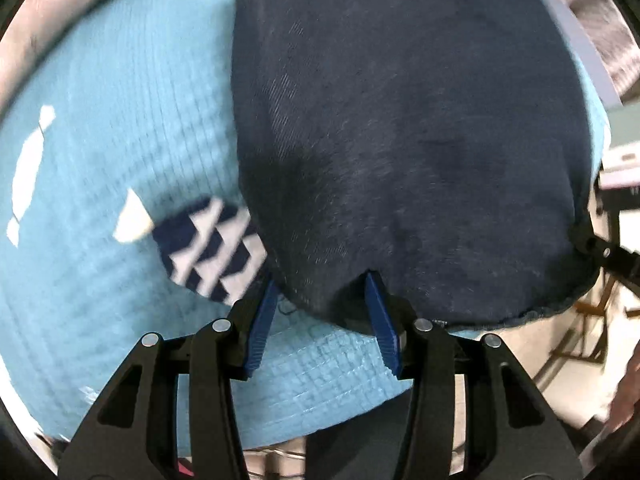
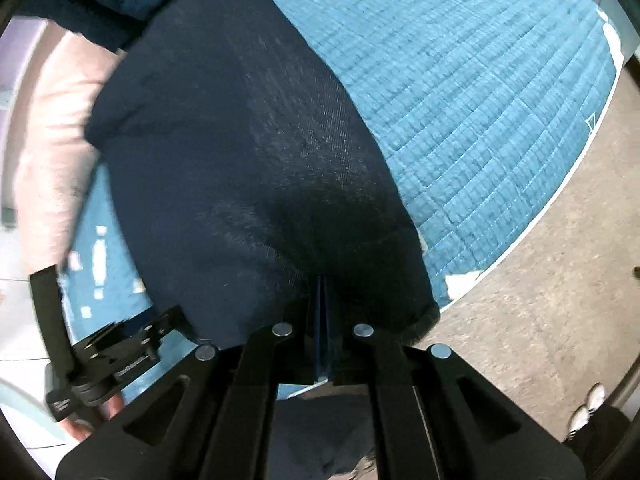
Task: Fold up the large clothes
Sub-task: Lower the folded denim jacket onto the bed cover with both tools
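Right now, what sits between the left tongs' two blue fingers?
In the left wrist view, the left tongs stand open; the hem of the dark navy garment lies between them, over the blue quilted mat.

Our left gripper (image 1: 322, 292) has its blue fingers (image 1: 262, 320) spread wide apart, tips at cloth. Our right gripper (image 2: 324, 292) has its fingers pressed flat together (only a thin blue sliver shows), clamped on the dark fabric (image 2: 248, 168).

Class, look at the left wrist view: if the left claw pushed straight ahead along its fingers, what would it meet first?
The left claw is open, and the dark navy garment already lies between its fingers at the hem, so it would probably meet that cloth first, with the blue quilted mat beneath; depth is unclear.
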`<state>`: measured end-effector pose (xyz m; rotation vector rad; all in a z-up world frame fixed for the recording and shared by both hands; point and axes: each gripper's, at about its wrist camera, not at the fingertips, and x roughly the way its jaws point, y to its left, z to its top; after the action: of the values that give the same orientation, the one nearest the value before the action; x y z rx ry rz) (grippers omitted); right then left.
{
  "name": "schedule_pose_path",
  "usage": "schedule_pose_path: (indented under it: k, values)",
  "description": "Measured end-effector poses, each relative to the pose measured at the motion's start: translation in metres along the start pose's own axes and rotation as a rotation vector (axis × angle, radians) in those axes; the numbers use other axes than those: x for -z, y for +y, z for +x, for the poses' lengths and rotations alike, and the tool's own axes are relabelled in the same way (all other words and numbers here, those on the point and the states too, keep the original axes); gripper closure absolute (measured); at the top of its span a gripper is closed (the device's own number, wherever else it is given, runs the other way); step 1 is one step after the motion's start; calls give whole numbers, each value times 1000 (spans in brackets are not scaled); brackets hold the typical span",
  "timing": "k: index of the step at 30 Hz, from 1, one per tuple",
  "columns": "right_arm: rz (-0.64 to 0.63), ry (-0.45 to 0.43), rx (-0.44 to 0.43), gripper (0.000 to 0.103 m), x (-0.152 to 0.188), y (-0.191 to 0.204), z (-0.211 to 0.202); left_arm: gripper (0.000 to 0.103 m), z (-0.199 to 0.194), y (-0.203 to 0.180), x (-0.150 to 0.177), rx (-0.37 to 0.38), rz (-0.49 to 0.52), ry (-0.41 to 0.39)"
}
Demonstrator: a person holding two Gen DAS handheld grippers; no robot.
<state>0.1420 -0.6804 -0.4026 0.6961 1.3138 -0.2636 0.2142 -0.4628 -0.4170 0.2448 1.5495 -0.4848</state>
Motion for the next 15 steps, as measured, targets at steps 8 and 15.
schedule_pose_path:
  k: [8,15]
  values:
    - [81,-45,-76,103,7,-10,12,46,14,-1,-2,-26,1,-28]
    - [64,-58,-33,101,8,-4,5,37,8,0,6,-76,29,-33]
